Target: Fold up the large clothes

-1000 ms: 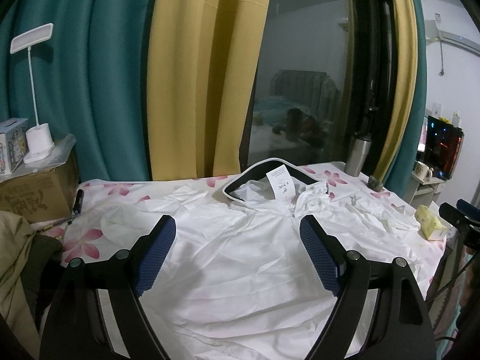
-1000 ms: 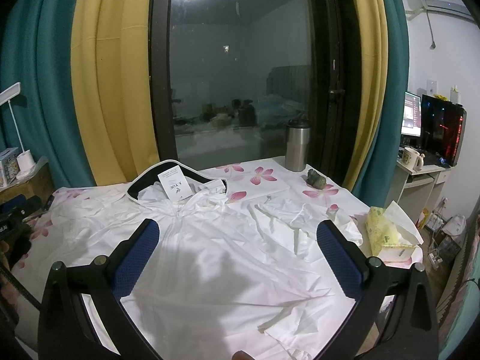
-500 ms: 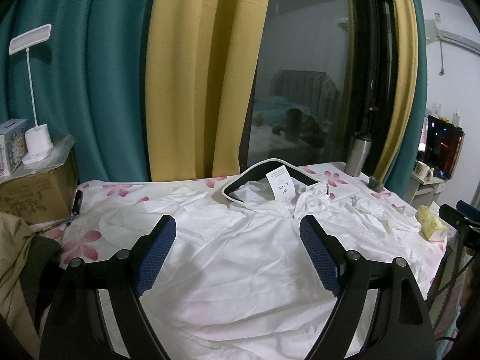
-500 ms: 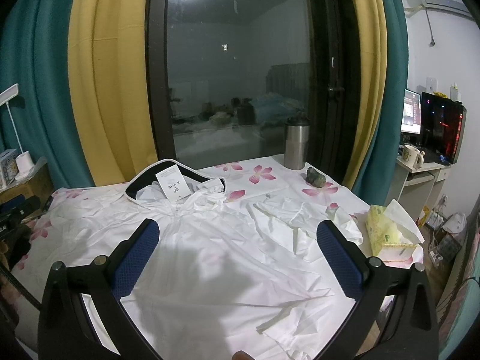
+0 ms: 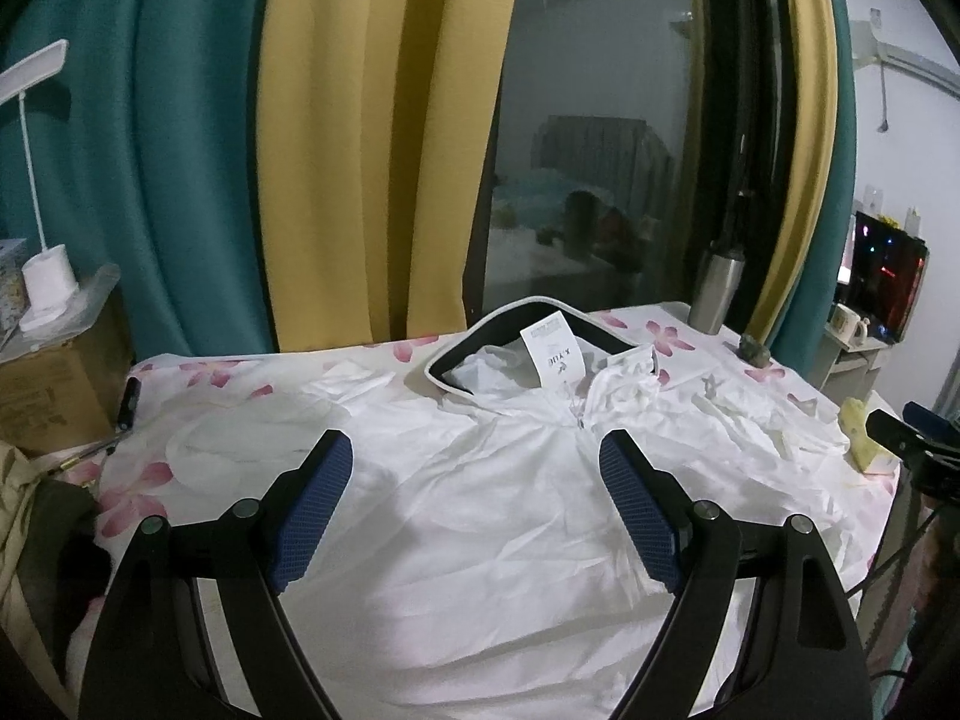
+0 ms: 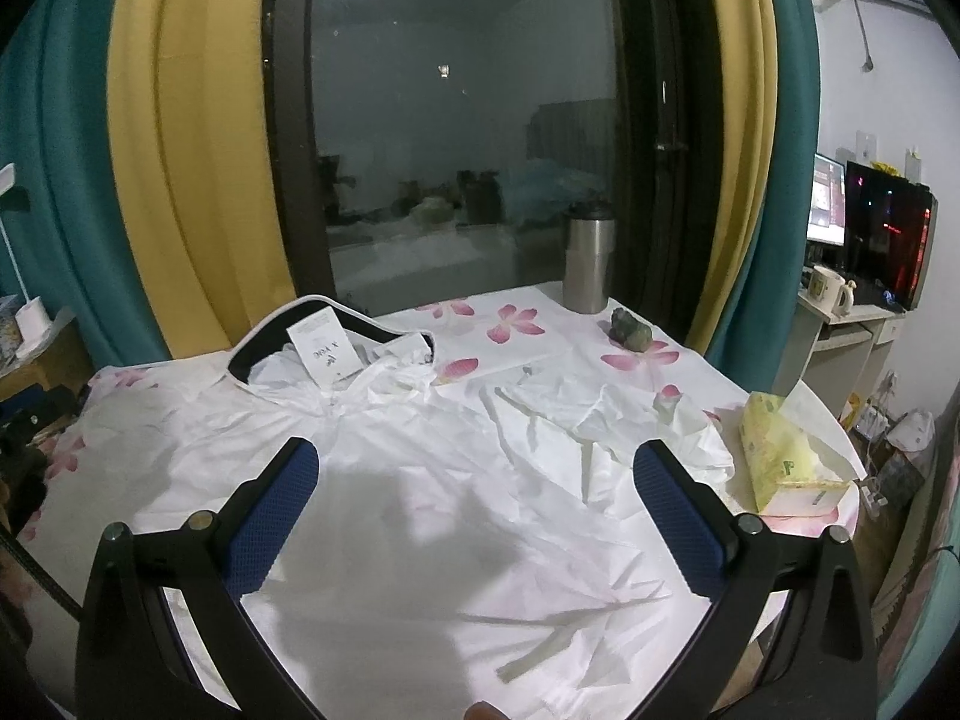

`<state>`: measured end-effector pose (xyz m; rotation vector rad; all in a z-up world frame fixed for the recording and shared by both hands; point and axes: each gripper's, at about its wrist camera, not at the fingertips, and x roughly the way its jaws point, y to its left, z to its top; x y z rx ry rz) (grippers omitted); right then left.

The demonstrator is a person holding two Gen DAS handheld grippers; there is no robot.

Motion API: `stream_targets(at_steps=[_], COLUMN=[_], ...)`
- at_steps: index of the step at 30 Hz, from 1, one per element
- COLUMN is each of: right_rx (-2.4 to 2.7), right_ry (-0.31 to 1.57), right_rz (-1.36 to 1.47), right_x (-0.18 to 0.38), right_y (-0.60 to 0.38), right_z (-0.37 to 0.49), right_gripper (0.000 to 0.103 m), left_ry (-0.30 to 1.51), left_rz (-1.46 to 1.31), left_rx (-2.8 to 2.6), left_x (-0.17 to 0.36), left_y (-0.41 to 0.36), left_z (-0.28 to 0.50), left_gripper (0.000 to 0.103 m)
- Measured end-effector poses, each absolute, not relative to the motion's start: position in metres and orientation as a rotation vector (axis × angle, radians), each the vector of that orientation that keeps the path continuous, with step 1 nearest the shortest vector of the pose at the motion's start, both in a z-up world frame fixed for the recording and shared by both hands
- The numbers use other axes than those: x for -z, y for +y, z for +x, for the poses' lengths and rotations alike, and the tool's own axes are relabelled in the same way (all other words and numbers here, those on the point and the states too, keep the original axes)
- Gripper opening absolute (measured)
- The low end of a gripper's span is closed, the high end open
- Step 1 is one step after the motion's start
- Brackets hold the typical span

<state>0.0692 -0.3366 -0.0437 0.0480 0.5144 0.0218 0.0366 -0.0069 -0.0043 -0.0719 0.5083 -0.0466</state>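
A large white jacket (image 5: 498, 510) lies spread face up on the table, its dark-lined hood (image 5: 480, 342) and a paper tag (image 5: 552, 354) toward the window. It also shows in the right wrist view (image 6: 432, 480), with a crumpled sleeve (image 6: 600, 426) at the right. My left gripper (image 5: 474, 480) is open and empty above the jacket's chest. My right gripper (image 6: 474, 492) is open and empty above the jacket's lower body. The right gripper's tip also shows at the right edge of the left wrist view (image 5: 924, 438).
A floral cloth (image 6: 516, 324) covers the table. A steel tumbler (image 6: 588, 258) and a stone (image 6: 630, 330) stand at the back right. A yellow tissue pack (image 6: 780, 456) lies at the right edge. A cardboard box (image 5: 54, 378) with a lamp (image 5: 42, 264) stands at the left.
Both grippers stay open and nearly still; the views have shifted only slightly. The jacket has not moved.
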Motion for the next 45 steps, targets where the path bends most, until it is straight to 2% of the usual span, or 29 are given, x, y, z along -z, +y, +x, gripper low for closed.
stream_targets(at_steps=[17, 19, 24, 26, 28, 33, 35, 37, 40, 45], right_rx=[0.026, 0.004, -0.058, -0.088, -0.115, -0.148, -0.144, -0.143, -0.137, -0.118], right_ry=[0.658, 0.69, 0.755, 0.781, 0.808, 0.856, 0.873, 0.883, 0.865, 0.768], right_rz=[0.099, 0.096, 0.012, -0.026, -0.051, -0.1, -0.117, -0.127, -0.138, -0.119], right_x=[0.089, 0.095, 0.109, 0.116, 0.125, 0.144, 0.149, 0.153, 0.15, 0.119], right_y=[-0.434, -0.441, -0.43, -0.42, -0.412, -0.396, -0.391, -0.387, -0.385, -0.385], right_z=[0.154, 0.169, 0.208, 0.227, 0.241, 0.271, 0.28, 0.287, 0.288, 0.275], right_gripper=[0.103, 0.095, 0.088, 0.083, 0.072, 0.065, 0.055, 0.025, 0.008, 0.005], left_ry=[0.649, 0.666, 0.712, 0.736, 0.753, 0.794, 0.809, 0.815, 0.817, 0.797], left_rz=[-0.027, -0.028, -0.037, -0.043, -0.049, -0.069, -0.074, -0.081, -0.088, -0.098], left_rx=[0.048, 0.043, 0.026, 0.014, 0.001, -0.041, -0.054, -0.058, -0.056, -0.043], left_x=[0.04, 0.045, 0.059, 0.066, 0.072, 0.086, 0.091, 0.094, 0.096, 0.091], left_y=[-0.038, -0.038, -0.035, -0.032, -0.028, -0.012, -0.006, -0.001, 0.004, 0.01], left_z=[0.11, 0.119, 0.141, 0.15, 0.156, 0.171, 0.176, 0.179, 0.181, 0.178], left_gripper=[0.087, 0.087, 0.087, 0.087, 0.087, 0.087, 0.087, 0.087, 0.087, 0.087])
